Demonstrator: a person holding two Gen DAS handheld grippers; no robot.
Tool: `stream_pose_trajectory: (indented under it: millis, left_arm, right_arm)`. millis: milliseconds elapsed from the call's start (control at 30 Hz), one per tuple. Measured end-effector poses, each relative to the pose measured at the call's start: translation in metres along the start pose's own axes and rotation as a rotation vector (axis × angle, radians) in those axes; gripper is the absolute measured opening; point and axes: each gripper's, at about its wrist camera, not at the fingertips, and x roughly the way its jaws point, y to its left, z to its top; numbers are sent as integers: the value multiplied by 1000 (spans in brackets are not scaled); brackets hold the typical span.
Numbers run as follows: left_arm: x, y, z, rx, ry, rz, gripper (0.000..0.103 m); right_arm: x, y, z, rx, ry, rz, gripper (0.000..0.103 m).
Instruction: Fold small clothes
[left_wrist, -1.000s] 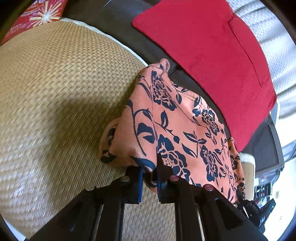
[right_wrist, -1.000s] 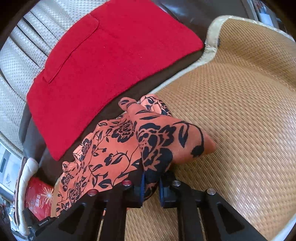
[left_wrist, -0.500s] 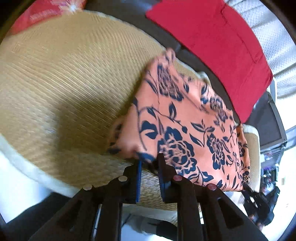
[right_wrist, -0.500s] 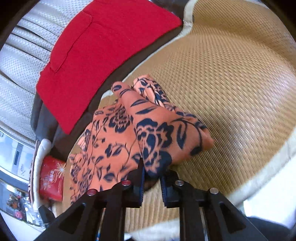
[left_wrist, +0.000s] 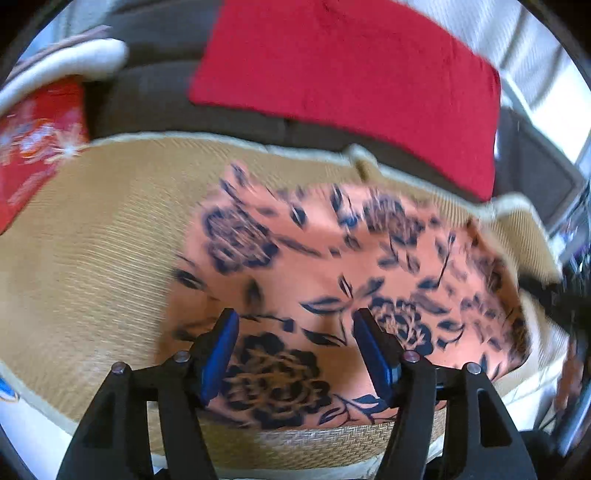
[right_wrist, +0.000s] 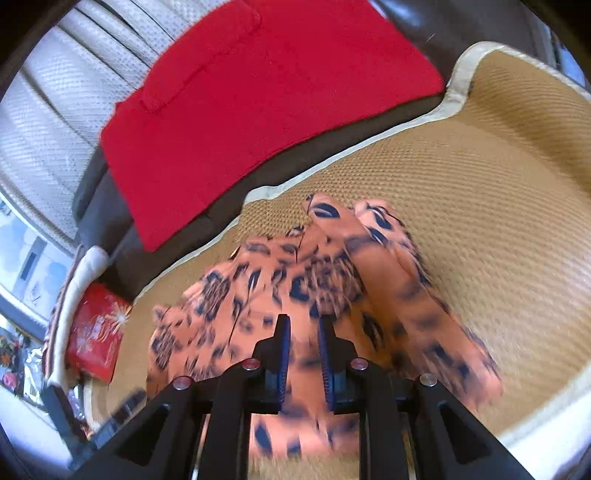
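no legible text, labels or numbers anywhere; print on the red packet too blurred

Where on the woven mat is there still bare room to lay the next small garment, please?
Bare woven mat lies right of the floral garment in the right wrist view; in the left wrist view, a bare patch runs between the garment and the red printed packet. The garment crowds the middle. The red cloth lies off the mat.
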Motion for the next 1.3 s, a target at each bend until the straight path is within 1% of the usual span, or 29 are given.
stream_pose_trajectory:
  millis: [33, 100, 133, 167, 200, 233, 267, 300, 367, 400, 433, 500, 533, 600, 633, 667, 767, 867, 1000, 1100, 1167, 1200, 1233, 1300]
  left_arm:
    - [11, -5, -2, 19, 26, 14, 66]
    - [26, -12, -5, 50, 51, 44, 66]
    - [32, -16, -6, 70, 56, 66, 66]
    - [34, -19, -6, 92, 53, 79, 66]
    - [35, -20, -7, 112, 42, 84, 69]
    - [36, -22, -7, 123, 34, 89, 70]
    - [37, -22, -7, 135, 28, 97, 70]
    - [39, -24, -7, 141, 26, 102, 71]
    - [41, -27, -8, 153, 18, 118, 71]
    - [46, -30, -7, 160, 15, 124, 71]
    - [46, -32, -7, 167, 11, 131, 71]
    - [46, -32, -8, 178, 5, 139, 71]
    - [47, -33, -8, 180, 3, 140, 71]
    - [45, -31, -8, 185, -3, 146, 71]
    - [46, -30, -9, 186, -4, 148, 71]
    - [46, -30, -9, 187, -6, 151, 71]
    - [43, -31, -11, 196, -9, 161, 71]
    - [42, -32, -12, 192, -9, 163, 71]
    - [43, -31, -11, 192, -10, 163, 71]
    - [42, -34, -12, 201, -16, 172, 71]
    - [42, -34, -12, 204, -18, 176, 71]
    - [43, -34, -12, 204, -17, 175, 71]
    - [42, -35, -12, 202, -17, 175, 71]
    - [42, -35, -11, 200, -19, 178, 71]
  right_arm:
    - [16, 0, 8, -1, 0, -25, 19]
    - [41, -5, 20, 6, 23, -54, 19]
    - [51, -13, 25, 21, 30, -81, 19]
    - [64, -26, 29, 41, 39, -132, 16]
    - [71, -37, 30, 65, 56, -115, 16]
    - [74, -43, 31, 103, 63, -79, 16]
    - [71, -47, 35, 157, 62, -53, 16]
    - [67, -44, 39, 154, 51, -45, 16]
    - [56, -32, 45, 91, -35, -71, 19]
    - [55, -28, 47, 77, -55, -79, 18]
    - [55, -24, 50, 68, -70, -66, 18]
    - [65, -21, 54, 73, -47, -25, 18]
    - [71, -20, 55, 73, -32, -23, 18]
    - [88, -19, 59, 63, 9, -53, 18]
    - [99, -22, 61, 62, 39, -83, 16]
    - [104, -26, 63, 67, 49, -81, 17]
    - [102, -25, 69, 68, 40, -72, 16]
    - [84, -23, 69, 50, 9, -64, 18]
    - [62, -9, 65, 0, 1, 4, 18]
    - [65, -1, 54, -27, 40, 16, 18]
    - [79, 0, 53, -34, 91, -8, 18]
    - [87, -1, 53, -36, 116, -33, 17]
    - [93, -3, 53, -38, 129, -50, 16]
    - [98, -5, 54, -38, 126, -44, 16]
